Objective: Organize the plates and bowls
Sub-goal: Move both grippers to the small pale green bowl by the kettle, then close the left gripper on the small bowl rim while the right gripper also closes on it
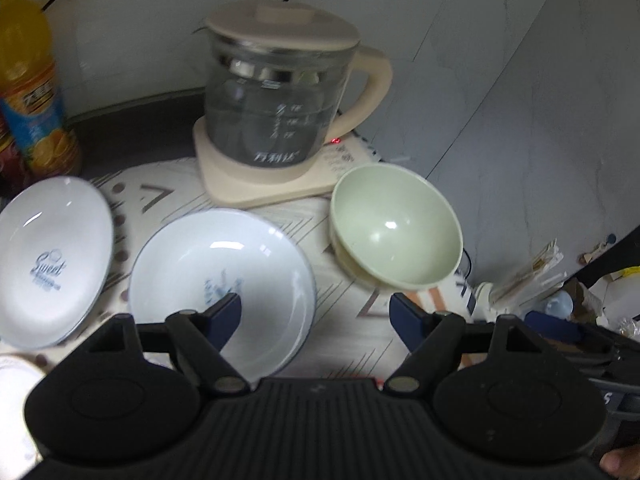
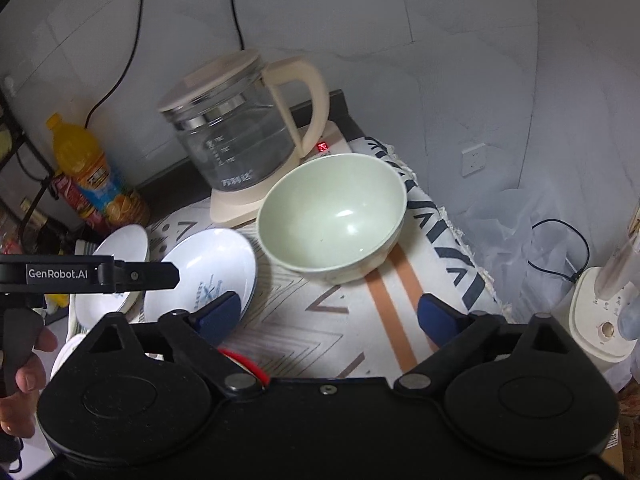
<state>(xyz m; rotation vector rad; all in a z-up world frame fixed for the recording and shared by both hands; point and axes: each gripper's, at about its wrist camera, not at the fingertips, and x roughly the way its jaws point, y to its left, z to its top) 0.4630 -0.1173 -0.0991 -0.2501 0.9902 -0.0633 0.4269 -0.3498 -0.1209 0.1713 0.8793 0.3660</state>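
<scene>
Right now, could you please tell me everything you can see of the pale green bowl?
The pale green bowl is round, deep, glossy and looks empty, like glazed ceramic or melamine. It sits tilted, seemingly nested in a second bowl beneath it, on the patterned cloth, right in front of the kettle base. Neither gripper touches it.

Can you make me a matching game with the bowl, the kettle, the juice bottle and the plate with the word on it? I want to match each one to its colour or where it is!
Things:
1. bowl
2. kettle
3. juice bottle
4. plate with "Sweet" on it

Clues:
A. orange, standing by the wall
B. pale green, nothing inside
C. white, furthest left on the cloth
D. clear glass with a beige lid, on a beige base

Pairs: 1-B, 2-D, 3-A, 4-C
</scene>
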